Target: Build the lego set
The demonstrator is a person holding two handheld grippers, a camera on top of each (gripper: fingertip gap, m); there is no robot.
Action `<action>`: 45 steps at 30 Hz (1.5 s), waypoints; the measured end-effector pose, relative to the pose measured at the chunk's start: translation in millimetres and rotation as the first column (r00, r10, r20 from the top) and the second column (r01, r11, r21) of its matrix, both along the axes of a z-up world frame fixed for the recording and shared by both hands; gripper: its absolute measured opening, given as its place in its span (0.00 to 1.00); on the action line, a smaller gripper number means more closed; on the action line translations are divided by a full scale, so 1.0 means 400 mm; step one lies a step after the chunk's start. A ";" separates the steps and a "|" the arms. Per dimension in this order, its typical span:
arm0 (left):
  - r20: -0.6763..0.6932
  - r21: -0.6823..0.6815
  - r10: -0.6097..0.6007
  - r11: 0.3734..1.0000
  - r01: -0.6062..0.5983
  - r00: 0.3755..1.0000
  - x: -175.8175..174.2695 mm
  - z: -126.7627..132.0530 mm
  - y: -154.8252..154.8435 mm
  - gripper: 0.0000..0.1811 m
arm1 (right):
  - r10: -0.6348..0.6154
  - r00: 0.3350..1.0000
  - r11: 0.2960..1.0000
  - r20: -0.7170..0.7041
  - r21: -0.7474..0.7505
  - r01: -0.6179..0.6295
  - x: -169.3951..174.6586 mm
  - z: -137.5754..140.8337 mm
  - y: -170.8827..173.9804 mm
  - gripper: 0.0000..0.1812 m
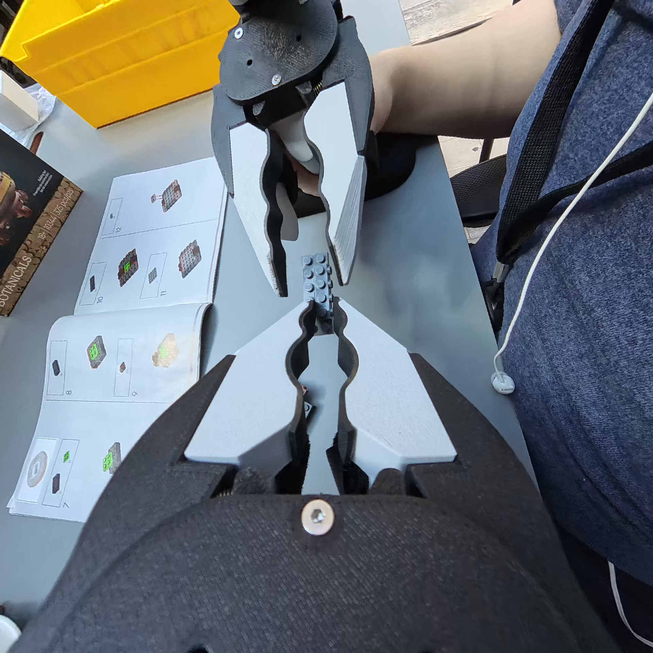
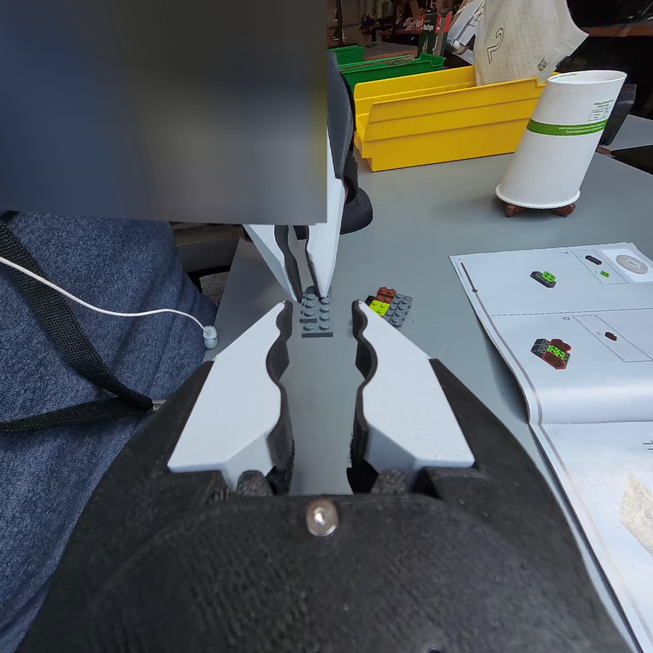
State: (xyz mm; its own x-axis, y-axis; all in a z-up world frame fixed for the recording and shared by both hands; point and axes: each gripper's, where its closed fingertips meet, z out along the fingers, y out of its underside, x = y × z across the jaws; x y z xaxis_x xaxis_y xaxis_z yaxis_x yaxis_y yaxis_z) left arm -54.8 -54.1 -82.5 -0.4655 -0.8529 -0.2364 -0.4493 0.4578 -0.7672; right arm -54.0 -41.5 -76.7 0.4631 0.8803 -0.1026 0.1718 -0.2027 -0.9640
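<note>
With the grey plate [image 1: 319, 282] pinched by the left gripper [image 1: 322, 306] and the spread right gripper [image 2: 322, 311] at 12 o'clock, it could probably be knocked loose by a clumsy closing.

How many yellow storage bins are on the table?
1 for certain: the yellow bin stands at the far end of the grey table, beside the white paper cup. Green bins sit behind it, and more yellow ones could be hidden there.
</note>
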 end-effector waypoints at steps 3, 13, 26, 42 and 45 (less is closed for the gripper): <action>0.009 -0.019 -0.006 1.000 0.006 1.000 0.010 -0.001 -0.001 0.04 | -0.005 1.000 1.000 -0.012 0.007 0.005 0.001 0.005 0.000 0.18; 0.048 -0.040 0.031 0.999 -0.029 0.998 0.003 -0.001 0.008 0.04 | 0.010 1.000 1.000 -0.009 0.015 -0.010 -0.003 0.001 -0.005 0.12; 0.078 -0.104 0.043 0.994 -0.034 0.996 -0.017 -0.009 0.014 0.04 | 0.029 0.999 1.000 -0.045 0.002 -0.029 -0.002 0.006 -0.003 0.12; 0.106 -0.124 0.058 0.991 -0.044 0.993 -0.044 -0.003 0.033 0.04 | 0.032 0.998 0.999 -0.055 -0.002 -0.032 -0.008 0.009 -0.001 0.13; 0.106 -0.124 0.059 0.991 -0.046 0.993 -0.051 -0.001 0.034 0.04 | 0.026 0.999 1.000 -0.042 0.008 -0.026 -0.015 0.006 -0.001 0.13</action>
State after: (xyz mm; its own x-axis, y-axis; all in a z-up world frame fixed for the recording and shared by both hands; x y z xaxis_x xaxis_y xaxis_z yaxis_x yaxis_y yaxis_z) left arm -75.1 -40.4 -82.8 -0.3962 -0.9010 -0.1765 -0.3803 0.3361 -0.8616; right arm -59.8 -41.7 -74.5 0.4353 0.8930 -0.1145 0.1367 -0.1912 -0.9720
